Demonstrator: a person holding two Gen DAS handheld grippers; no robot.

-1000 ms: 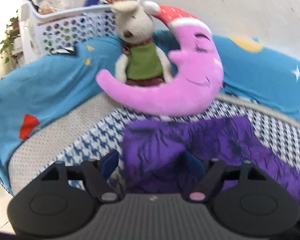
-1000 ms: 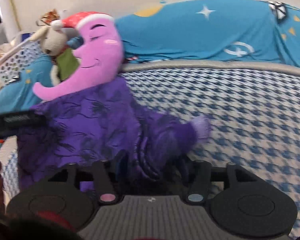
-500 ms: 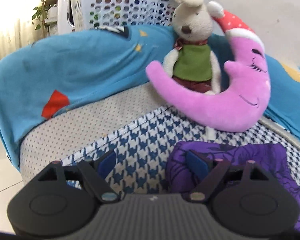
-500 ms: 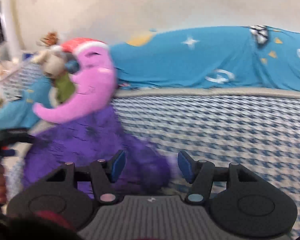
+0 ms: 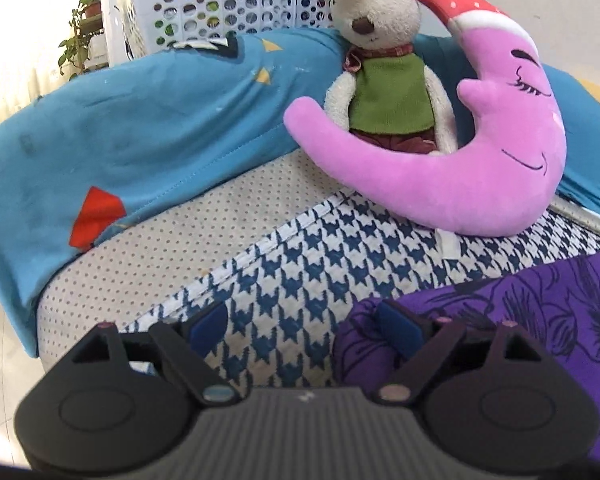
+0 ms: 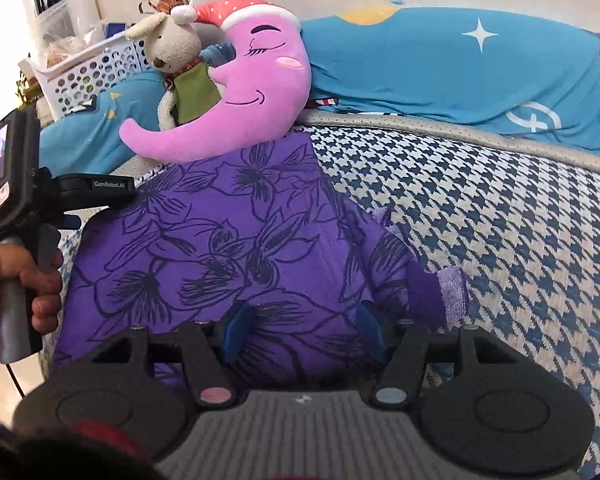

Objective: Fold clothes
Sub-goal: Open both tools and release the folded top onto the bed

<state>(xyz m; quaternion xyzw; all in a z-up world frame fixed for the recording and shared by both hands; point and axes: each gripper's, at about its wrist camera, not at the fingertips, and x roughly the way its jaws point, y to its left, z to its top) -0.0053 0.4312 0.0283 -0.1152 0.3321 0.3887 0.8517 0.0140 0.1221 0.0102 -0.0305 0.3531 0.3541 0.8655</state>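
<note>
Purple floral garment (image 6: 228,248): spread flat on the houndstooth bed cover (image 6: 520,240), directly below the pink moon pillow (image 6: 256,96). Right gripper (image 6: 302,330): jaws apart over the garment's near hem. Left gripper (image 5: 304,330): jaws opening at the garment's left edge, nothing clamped.

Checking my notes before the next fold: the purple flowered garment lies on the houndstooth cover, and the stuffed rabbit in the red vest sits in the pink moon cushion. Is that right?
One slip: the stuffed rabbit wears a green vest, not red, clear in the left wrist view. The purple flowered garment does lie on the houndstooth cover, and the rabbit sits in the pink moon cushion.
</note>
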